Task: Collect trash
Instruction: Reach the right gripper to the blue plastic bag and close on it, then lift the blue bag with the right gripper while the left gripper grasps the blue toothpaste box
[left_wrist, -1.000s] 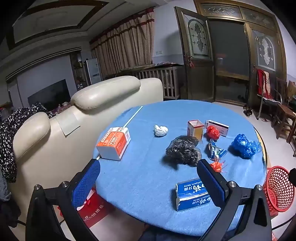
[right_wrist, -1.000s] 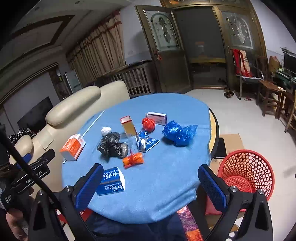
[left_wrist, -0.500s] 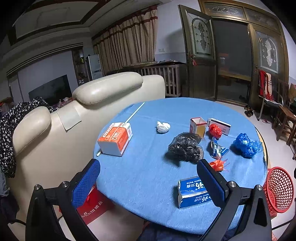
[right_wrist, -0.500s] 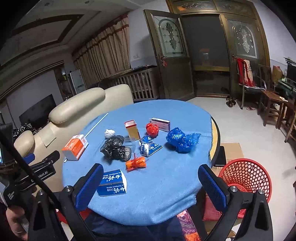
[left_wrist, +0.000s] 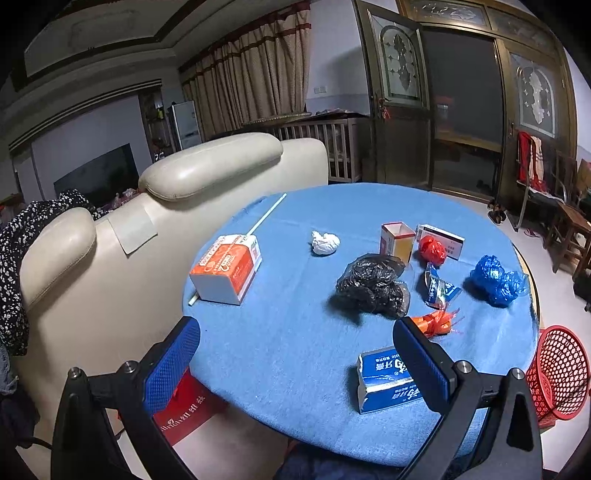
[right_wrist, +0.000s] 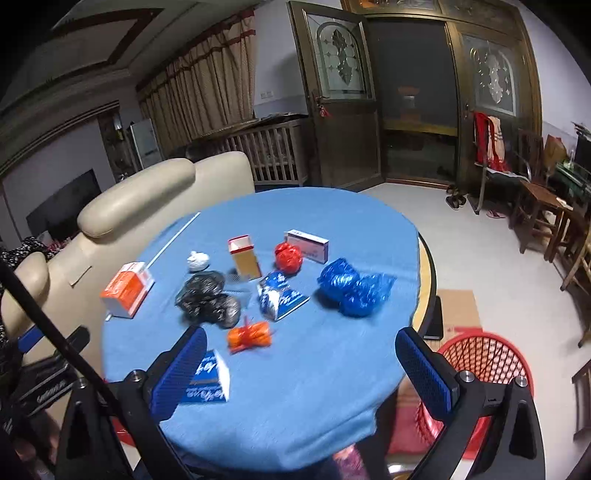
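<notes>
both cameras sat closer to the round blue table (left_wrist: 303, 343) than 1 s earlier; the litter filled more of each view, and the right wrist view was smeared with motion. nothing on the cloth had shifted across the 3 moments.

left gripper (left_wrist: 295, 362) was spread wide, empty, at the near edge. right gripper (right_wrist: 301, 365) was equally wide, empty.

trash still on the table: blue carton (left_wrist: 386, 378) nearest, partly behind the left gripper's right finger; orange wrapper (right_wrist: 249, 334) just beyond; black bag (left_wrist: 373, 286) mid-table; blue bag (right_wrist: 352, 286) toward the right edge; red wad (right_wrist: 288, 256), white paper ball (left_wrist: 325, 242), orange-white box (left_wrist: 227, 267) farther off.

red basket (right_wrist: 484, 362) stood on the floor, right of the table.

judgement: approach only, 0 pieces collected; blue carton or orange wrapper looked the likeliest 1st pick.
</notes>
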